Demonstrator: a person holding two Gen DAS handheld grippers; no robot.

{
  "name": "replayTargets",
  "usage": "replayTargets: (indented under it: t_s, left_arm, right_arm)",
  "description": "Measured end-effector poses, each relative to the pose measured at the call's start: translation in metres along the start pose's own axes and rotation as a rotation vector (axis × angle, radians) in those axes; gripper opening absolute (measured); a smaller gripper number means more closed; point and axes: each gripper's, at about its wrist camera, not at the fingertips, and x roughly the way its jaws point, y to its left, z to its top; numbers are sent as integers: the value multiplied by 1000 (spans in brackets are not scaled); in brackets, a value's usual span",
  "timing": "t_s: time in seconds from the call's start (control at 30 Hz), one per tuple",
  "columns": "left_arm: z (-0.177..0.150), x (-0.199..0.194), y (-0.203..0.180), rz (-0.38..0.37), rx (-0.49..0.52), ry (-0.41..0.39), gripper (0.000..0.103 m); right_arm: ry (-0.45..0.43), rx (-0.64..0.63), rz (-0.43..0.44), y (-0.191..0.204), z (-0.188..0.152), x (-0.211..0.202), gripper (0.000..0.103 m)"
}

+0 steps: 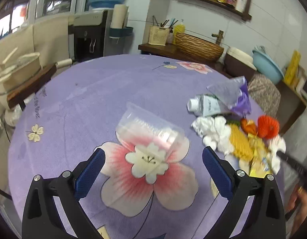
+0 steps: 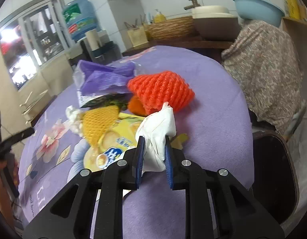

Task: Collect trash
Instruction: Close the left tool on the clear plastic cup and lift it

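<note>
My right gripper [image 2: 153,139] is clamped on a crumpled white tissue [image 2: 158,131]: both blue pads press into its lower folds and the top of it sticks up above the fingertips. The part of the tissue behind the pads is hidden from me, so I can't tell how deep the grip goes.

I take the orange foam net [image 2: 163,91] as my landmark. The held tissue sits just in front of it. A yellow foam net [image 2: 98,122] lies to its left, over a yellow snack wrapper [image 2: 111,145] whose near edge is cut off by my gripper body. Another wad of white tissue [image 2: 73,119] shows past the yellow net, blurred. A purple plastic bag [image 2: 105,75] is behind and left of the orange net, with something dark green under it that I can't identify. A small orange thing tucked against the net's left side is too hidden to name.

My left gripper [image 1: 153,160] has its jaws wide apart and holds nothing. It hovers over the flowered purple cloth of the worktop [image 1: 77,91]. A clear plastic cup [image 1: 147,125] lies on its side just beyond the fingertips, well left of the orange net [image 1: 268,126]. A white tube [image 1: 205,105] lies behind the pile, partly under a clear bag [image 1: 227,91].
</note>
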Motion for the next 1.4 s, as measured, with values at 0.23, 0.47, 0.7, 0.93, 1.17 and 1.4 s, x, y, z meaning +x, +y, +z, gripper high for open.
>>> replayTargets:
  t_s: [0.23, 0.47, 0.7, 0.93, 1.17, 1.4]
  left_arm:
    - [47, 35, 8, 23, -100, 126, 90]
    - [49, 64, 5, 132, -38, 230, 79]
    - [24, 50, 12, 101, -64, 249, 62]
    - [3, 45, 27, 18, -144, 302, 31]
    - [-2, 36, 20, 13, -108, 251, 19]
    - [-5, 13, 2, -27, -67, 184, 11]
  right_arm:
    - [-70, -165, -47, 29, -6, -24, 20]
    - [-81, -188, -21, 34, -13, -33, 20]
    - [-93, -211, -23, 38, -21, -41, 20]
    - [-102, -221, -3, 44, -25, -46, 20]
    - [-116, -248, 3, 50, -33, -53, 20]
    - [-125, -250, 18, 49, -36, -58, 20]
